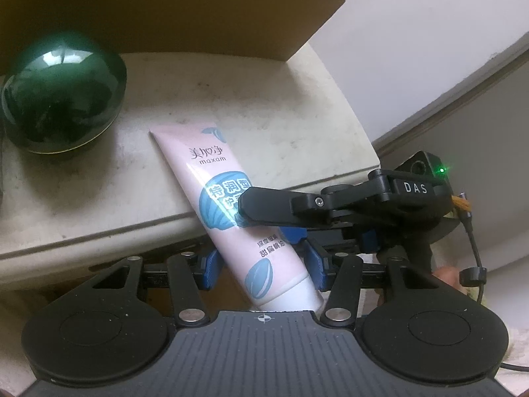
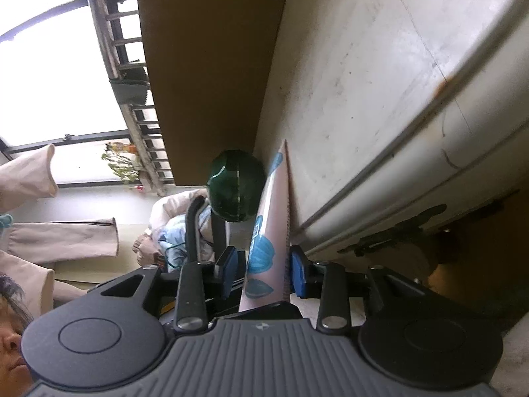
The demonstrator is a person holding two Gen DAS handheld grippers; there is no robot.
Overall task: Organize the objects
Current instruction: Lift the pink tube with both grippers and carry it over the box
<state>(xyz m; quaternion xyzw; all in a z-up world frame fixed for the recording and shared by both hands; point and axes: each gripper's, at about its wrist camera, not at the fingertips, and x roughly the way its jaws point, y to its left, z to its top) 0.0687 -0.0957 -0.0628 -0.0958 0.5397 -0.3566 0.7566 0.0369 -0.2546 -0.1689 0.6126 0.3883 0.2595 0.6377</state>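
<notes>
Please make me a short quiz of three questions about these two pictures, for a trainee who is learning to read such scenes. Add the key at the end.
1. True or false: the green round container lies inside the cardboard box.
2. What lies between the fingers of both the left gripper and the right gripper? A) pink tube B) green round container C) cardboard box
3. Fill in: the Latin letters on the pink tube read ____.

Key:
1. False: the green round container stands on the white surface, outside the cardboard box.
2. A
3. maxam
</notes>
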